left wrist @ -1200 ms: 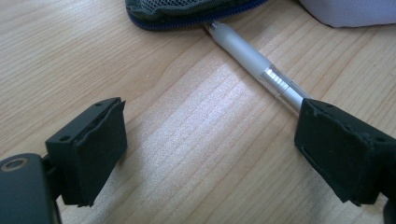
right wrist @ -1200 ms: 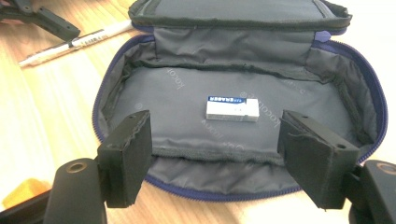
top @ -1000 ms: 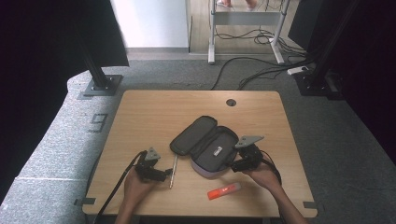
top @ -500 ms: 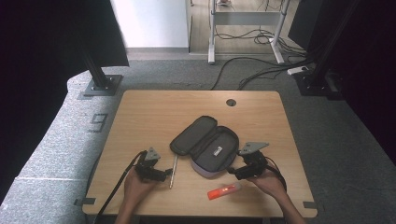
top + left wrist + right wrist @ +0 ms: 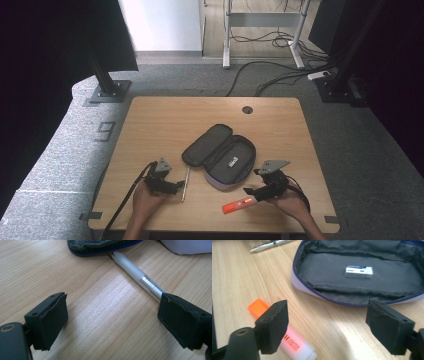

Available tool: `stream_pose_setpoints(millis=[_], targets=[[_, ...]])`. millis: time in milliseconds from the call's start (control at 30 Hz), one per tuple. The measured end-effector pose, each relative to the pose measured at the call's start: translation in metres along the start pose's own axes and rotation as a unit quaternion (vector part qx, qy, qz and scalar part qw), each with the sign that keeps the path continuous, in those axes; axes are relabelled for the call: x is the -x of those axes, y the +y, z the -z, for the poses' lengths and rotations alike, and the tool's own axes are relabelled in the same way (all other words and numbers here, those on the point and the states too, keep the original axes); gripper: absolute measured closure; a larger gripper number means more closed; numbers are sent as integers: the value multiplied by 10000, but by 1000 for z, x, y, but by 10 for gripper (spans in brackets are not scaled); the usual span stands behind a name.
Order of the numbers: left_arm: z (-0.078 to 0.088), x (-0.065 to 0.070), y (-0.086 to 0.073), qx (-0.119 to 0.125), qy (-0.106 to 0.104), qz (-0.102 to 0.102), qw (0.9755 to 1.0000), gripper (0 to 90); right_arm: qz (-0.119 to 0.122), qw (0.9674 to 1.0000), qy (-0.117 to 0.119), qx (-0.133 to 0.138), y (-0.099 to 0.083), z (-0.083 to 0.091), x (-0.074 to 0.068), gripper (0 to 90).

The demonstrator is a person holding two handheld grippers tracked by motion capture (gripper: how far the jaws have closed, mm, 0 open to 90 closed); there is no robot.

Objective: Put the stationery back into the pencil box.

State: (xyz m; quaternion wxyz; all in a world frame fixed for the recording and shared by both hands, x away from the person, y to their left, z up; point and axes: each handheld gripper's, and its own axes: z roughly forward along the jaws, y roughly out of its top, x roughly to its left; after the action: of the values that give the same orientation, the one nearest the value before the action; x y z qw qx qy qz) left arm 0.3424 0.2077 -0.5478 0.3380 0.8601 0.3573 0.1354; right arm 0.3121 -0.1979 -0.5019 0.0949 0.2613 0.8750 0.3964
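Note:
A dark pencil case [image 5: 220,155] lies unzipped mid-table, with a small white eraser [image 5: 358,271] inside its lower half. A silver pen [image 5: 185,181] lies by the case's left end. My left gripper [image 5: 176,186] rests open beside the pen. In the left gripper view the pen [image 5: 136,272] runs up to the right-hand jaw of the left gripper [image 5: 112,322]. An orange highlighter [image 5: 239,204] lies near the front edge. My right gripper [image 5: 251,192] stands open over its right end. Its jaws have just been closing, and the highlighter [image 5: 292,343] passes under the left jaw, unpinched.
The wooden table [image 5: 150,125] has a cable hole [image 5: 247,109] at the back. Black cables trail from both grippers off the front edge. Grey carpet, stand bases and floor cables surround the table.
My right gripper has drawn back from the pencil case toward the front edge, down to the highlighter. The left gripper has not moved.

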Motion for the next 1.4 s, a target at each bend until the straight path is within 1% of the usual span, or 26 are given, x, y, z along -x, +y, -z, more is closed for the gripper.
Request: stream_pose_setpoints(millis=[267, 367, 533, 600, 667, 833, 1000, 1100, 1233, 1300, 1400], targets=[[0, 0, 0, 0, 0, 0, 10000, 90, 94, 9997, 242, -34, -8, -5, -12, 244], [0, 0, 0, 1, 1, 0, 10000, 90, 124, 9993, 337, -47, -11, -8, -16, 274], [0, 0, 0, 1, 0, 1, 10000, 90, 235, 9980, 566, -123, -14, -16, -24, 329], [0, 0, 0, 0, 1, 0, 10000, 90, 324, 9974, 629, -166, -14, -18, -27, 346], [0, 0, 0, 0, 0, -1, 10000, 89, 364, 9967, 702, -207, -15, -21, -30, 360], [0, 0, 0, 1, 1, 0, 10000, 90, 483, 9954, 738, -368, -19, -29, -34, 405], [0, 0, 0, 0, 1, 0, 10000, 89, 614, 9938, 781, -497, -21, -36, -38, 476], [0, 0, 0, 0, 0, 0, 10000, 90, 670, 9936, 781, -469, -20, -38, -40, 526], [0, 0, 0, 1, 0, 0, 10000, 90, 667, 9936, 798, -439, -18, -40, -41, 596], [0, 0, 0, 0, 1, 0, 10000, 90, 657, 9939, 766, -442, -17, -41, -42, 630], [0, 0, 0, 0, 1, -2, 10000, 90, 633, 9937, 822, -431, -15, -44, -44, 649]])
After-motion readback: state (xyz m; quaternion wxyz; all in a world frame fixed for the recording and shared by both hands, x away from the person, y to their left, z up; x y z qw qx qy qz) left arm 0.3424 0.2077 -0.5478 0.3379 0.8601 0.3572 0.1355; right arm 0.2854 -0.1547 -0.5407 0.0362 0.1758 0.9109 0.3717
